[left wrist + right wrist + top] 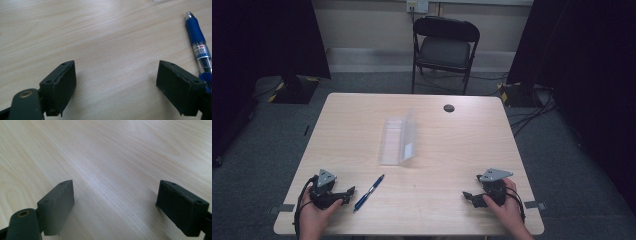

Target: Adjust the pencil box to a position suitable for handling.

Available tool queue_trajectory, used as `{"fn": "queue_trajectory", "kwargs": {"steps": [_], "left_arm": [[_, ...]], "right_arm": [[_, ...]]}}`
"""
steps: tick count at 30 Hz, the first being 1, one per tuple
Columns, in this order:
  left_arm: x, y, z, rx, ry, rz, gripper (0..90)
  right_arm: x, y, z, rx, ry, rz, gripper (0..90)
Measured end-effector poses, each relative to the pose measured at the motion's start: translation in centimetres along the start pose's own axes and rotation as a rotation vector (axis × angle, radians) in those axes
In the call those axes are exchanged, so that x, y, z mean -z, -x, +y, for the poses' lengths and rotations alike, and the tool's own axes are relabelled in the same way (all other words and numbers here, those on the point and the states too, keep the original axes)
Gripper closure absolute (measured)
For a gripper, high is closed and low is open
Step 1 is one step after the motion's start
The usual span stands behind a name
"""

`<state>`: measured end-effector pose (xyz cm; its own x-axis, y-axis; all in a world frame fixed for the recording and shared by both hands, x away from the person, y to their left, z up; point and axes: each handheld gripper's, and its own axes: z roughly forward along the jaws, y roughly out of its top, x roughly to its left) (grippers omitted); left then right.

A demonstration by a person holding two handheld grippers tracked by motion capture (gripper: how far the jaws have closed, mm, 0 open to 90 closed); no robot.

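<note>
Pale wood counter (437, 185) — both claws spread wide, empty. Left claw (348, 194) sits just beside the pen (369, 192); a careless nudge could roll it away.

Left gripper (346, 194): black body, grey three-cornered plate on top with dark holes, black cable looping at 7 o'clock. Right gripper (468, 196): same black build, grey plate, black cable across hand at 4 o'clock. Jaws: black blocks, flat dark pads, small screw holes on top, brass-ringed pivot hole at lower left.
</note>
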<state>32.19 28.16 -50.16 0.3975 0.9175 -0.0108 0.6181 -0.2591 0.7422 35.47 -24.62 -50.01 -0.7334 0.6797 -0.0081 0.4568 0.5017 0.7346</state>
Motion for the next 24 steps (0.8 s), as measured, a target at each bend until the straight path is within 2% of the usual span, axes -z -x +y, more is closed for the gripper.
{"fn": "queue_trajectory", "kwargs": {"steps": [3, 7, 14, 18, 20, 24], "left_arm": [[-0.3, 0.2, 0.3, 0.031, 0.017, -0.028, 18.0], [-1.0, 0.7, 1.1, 0.015, 0.008, -0.038, 20.4], [-2.2, 1.7, 2.8, 0.012, 0.025, -0.072, 23.2], [-2.8, 2.1, 3.7, 0.011, 0.025, -0.075, 23.3], [-3.5, 2.5, 4.6, 0.016, 0.044, -0.08, 23.4], [-4.1, 2.8, 5.5, 0.012, 0.051, -0.08, 23.2]], "right_arm": [[0.0, 0.0, 0.0, 0.0, 0.001, 0.003, 13.6], [0.0, 0.0, 0.0, 0.001, 0.0, 0.001, 13.6], [0.0, 0.0, 0.0, 0.0, 0.001, 0.003, 13.6], [0.0, 0.0, 0.0, 0.0, 0.0, 0.001, 13.6], [0.0, 0.0, 0.0, 0.001, 0.0, 0.001, 13.6], [0.0, 0.0, 0.0, 0.0, 0.0, 0.001, 13.6]]}}
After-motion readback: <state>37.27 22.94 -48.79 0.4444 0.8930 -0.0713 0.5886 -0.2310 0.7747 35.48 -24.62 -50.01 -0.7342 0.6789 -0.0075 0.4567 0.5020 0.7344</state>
